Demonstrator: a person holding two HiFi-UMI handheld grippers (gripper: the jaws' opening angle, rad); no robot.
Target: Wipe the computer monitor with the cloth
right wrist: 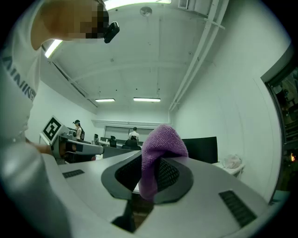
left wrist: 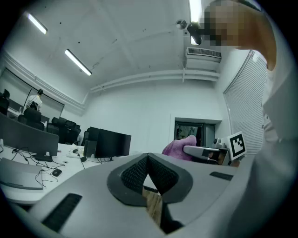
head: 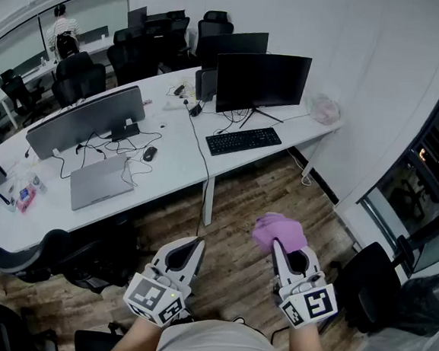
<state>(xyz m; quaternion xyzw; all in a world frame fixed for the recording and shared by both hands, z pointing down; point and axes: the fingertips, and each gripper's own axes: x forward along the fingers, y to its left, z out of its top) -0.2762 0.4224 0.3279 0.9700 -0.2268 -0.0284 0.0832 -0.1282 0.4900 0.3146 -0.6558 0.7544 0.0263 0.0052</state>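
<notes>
Stood on the brown wood-plank floor (head: 236,199), well short of the long white bench (head: 176,163). Gripped a purple knitted cloth (head: 279,231) in the right tool (head: 279,249), jaws clenched on it, with a soft fold bulging past the tips. Carried the left tool (head: 197,244) pinched together with nothing between its jaws, low and just left of the right one. Found the wide black flat computer monitor (head: 262,81) upright on its stand at the far right of the bench, behind a black keyboard (head: 243,141), well apart from both tools and seemingly not yet wiped. Judged the approach to be the step in hand. Risked hard jaw tips meeting the screen if only a small fold led the stroke. Risked tipping or shifting the monitor by pressing high on the panel with the left tool not bracing it. Risked snagging the black cables (head: 198,142) trailing across the bench, or nudging the keyboard, while reaching in.
</notes>
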